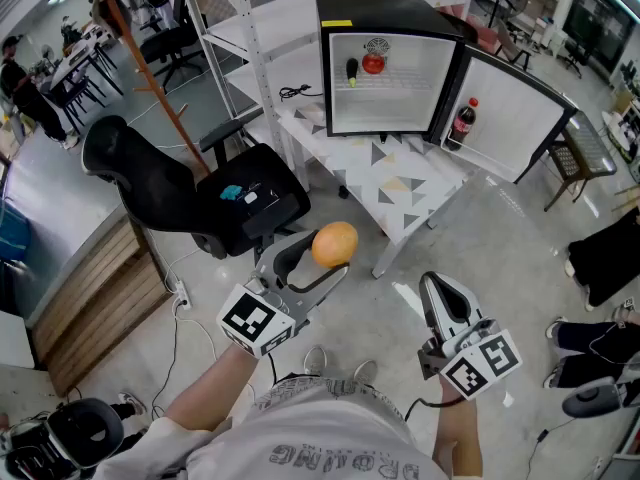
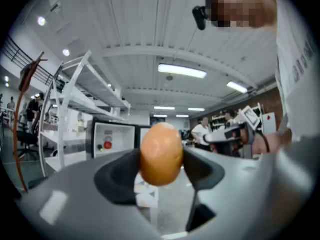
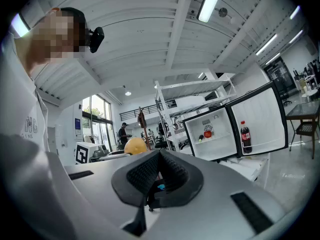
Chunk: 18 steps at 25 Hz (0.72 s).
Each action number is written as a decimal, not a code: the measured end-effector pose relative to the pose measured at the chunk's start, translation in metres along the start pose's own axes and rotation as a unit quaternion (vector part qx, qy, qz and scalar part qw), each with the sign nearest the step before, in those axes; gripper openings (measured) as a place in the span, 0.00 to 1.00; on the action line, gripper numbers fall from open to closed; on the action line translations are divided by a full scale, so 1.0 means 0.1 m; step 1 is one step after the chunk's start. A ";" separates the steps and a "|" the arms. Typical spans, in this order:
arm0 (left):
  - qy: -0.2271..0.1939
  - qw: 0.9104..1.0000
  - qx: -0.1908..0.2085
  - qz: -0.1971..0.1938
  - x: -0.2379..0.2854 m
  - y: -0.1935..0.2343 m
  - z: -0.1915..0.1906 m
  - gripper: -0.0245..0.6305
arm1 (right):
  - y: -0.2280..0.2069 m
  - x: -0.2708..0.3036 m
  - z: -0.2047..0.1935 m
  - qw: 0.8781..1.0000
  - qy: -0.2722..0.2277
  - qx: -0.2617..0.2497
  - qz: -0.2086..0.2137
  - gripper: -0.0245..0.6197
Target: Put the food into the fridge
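My left gripper (image 1: 330, 253) is shut on an orange (image 1: 335, 244), held above the floor in front of the low table; the left gripper view shows the orange (image 2: 161, 154) squeezed between both jaws. My right gripper (image 1: 438, 290) hovers to the right with its jaws together and nothing in them (image 3: 159, 170). The small black fridge (image 1: 392, 10) stands open on the table. Inside it are a red tomato (image 1: 373, 63) and a dark eggplant (image 1: 352, 70). A cola bottle (image 1: 461, 123) stands in the open door (image 1: 520, 118).
The fridge sits on a low white table with a triangle pattern (image 1: 395, 183). A black office chair (image 1: 195, 198) stands at the left, next to a white shelf rack (image 1: 250, 38). Cables run over the floor at the lower left. A person's legs (image 1: 600, 258) show at the right.
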<state>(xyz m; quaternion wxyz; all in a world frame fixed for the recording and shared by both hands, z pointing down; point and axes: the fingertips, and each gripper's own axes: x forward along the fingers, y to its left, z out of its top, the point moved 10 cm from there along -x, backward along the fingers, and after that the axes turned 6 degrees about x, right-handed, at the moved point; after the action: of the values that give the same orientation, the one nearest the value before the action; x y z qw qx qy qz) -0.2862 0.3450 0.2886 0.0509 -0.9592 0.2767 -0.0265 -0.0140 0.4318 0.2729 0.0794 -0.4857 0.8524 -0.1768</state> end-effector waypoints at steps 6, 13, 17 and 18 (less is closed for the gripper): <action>0.003 1.000 0.002 -0.004 0.07 -0.03 0.00 0.46 | -0.07 0.00 0.01 1.000 0.001 -0.001 0.004 0.04; 0.003 1.000 0.001 -0.003 0.11 -0.09 0.03 0.47 | -0.10 -0.02 0.02 1.000 0.004 0.000 -0.002 0.04; 0.006 1.000 0.001 -0.004 0.17 -0.14 0.03 0.46 | -0.17 -0.08 0.02 1.000 0.002 0.003 -0.004 0.04; 0.007 1.000 0.002 -0.005 0.18 -0.16 0.03 0.46 | -0.18 -0.09 0.03 1.000 0.002 0.004 -0.005 0.04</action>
<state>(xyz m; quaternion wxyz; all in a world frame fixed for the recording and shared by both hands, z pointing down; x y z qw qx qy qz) -0.2623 0.3488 0.2879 0.0511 -0.9602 0.2726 -0.0339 0.0061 0.4308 0.2771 0.0786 -0.4894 0.8494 -0.1812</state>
